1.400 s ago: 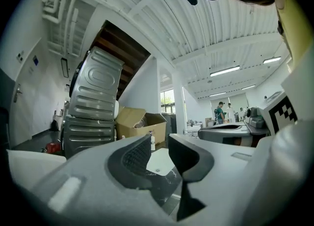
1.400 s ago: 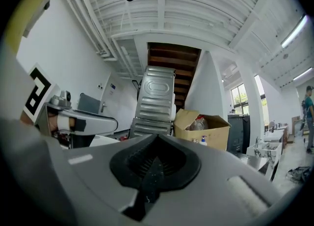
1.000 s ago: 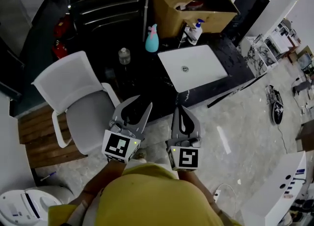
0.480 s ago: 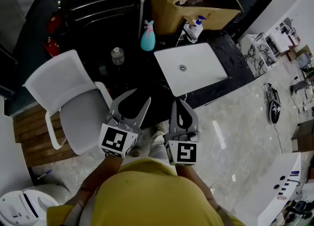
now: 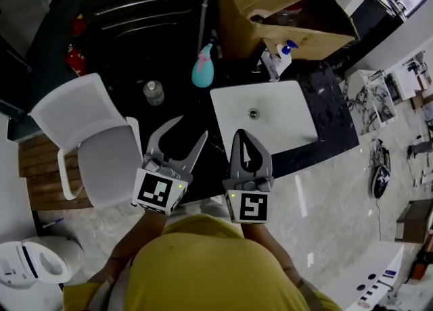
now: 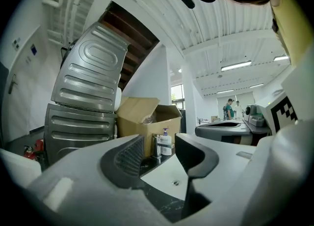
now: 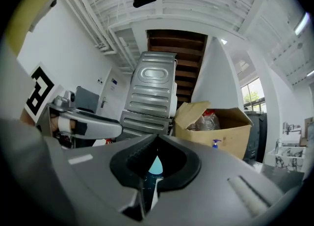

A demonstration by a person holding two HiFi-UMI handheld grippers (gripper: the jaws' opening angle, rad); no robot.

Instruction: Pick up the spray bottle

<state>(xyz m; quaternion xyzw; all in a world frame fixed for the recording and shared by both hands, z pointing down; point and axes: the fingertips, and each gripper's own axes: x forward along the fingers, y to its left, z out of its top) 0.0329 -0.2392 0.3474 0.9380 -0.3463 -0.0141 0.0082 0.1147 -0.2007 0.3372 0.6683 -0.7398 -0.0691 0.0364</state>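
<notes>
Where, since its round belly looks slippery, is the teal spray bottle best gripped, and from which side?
Likely at the narrow neck just under the pink head, where the body tapers. The spray bottle stands upright on the dark counter, with a jar on its left and the sink on its right, so come in level from the near side.
</notes>
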